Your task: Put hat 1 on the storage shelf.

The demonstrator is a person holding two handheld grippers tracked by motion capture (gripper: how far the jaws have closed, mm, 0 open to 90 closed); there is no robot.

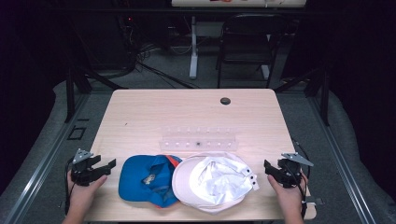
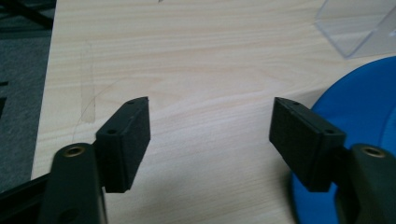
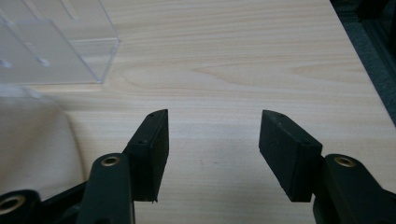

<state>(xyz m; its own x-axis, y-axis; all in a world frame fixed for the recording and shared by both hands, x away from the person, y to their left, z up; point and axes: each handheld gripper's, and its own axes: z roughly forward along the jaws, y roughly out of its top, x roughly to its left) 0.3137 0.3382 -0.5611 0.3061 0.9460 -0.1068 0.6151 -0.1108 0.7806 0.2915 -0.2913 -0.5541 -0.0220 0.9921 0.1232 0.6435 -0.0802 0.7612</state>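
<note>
Lower left of the high view: left tool [image 1: 103, 166], jaws spread wide, empty, over bare worktop [image 1: 187, 109] just beside the blue cap [image 1: 145, 179]. Lower centre: white cap [image 1: 212, 181], overlapping the blue cap's right edge; a clear plastic rack [image 1: 198, 139] lies behind both. Lower right: right tool [image 1: 271, 169], jaws wide apart, empty, near the white cap's brim.

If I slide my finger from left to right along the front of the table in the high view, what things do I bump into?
Left gripper → blue cap → white cap → right gripper. The caps touch, the blue one tucked partly under the white one, and both grippers are open and apart from them.
</note>
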